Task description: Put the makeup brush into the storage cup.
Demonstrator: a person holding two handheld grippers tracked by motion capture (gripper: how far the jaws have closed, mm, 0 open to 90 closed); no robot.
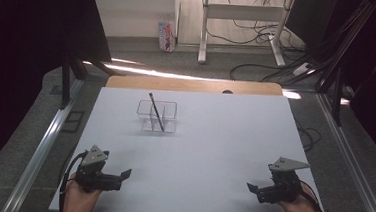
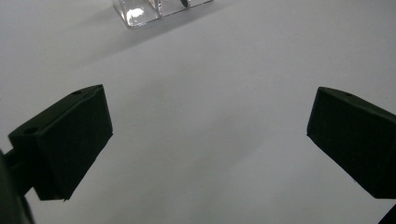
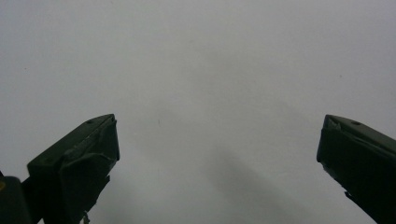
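Observation:
A clear plastic organiser [image 1: 156,117] with compartments stands on the white table [image 1: 213,148], a little left of centre towards the back. A dark pen [image 1: 156,112] leans inside it, its top end sticking out above the rim. My left gripper [image 1: 123,177] rests at the near left of the table, open, its jaws pointing right. In the left gripper view the gripper [image 2: 208,126] has only bare table between its jaws, and the organiser [image 2: 140,11] shows at the top edge. My right gripper [image 1: 253,191] sits at the near right, open and empty, with the gripper [image 3: 217,144] over plain white surface.
A wooden strip [image 1: 195,85] runs along the table's far edge. Metal rails [image 1: 48,141] flank the table on the floor. Beyond are desk legs [image 1: 203,32], loose cables [image 1: 261,36] and a small carton [image 1: 166,37].

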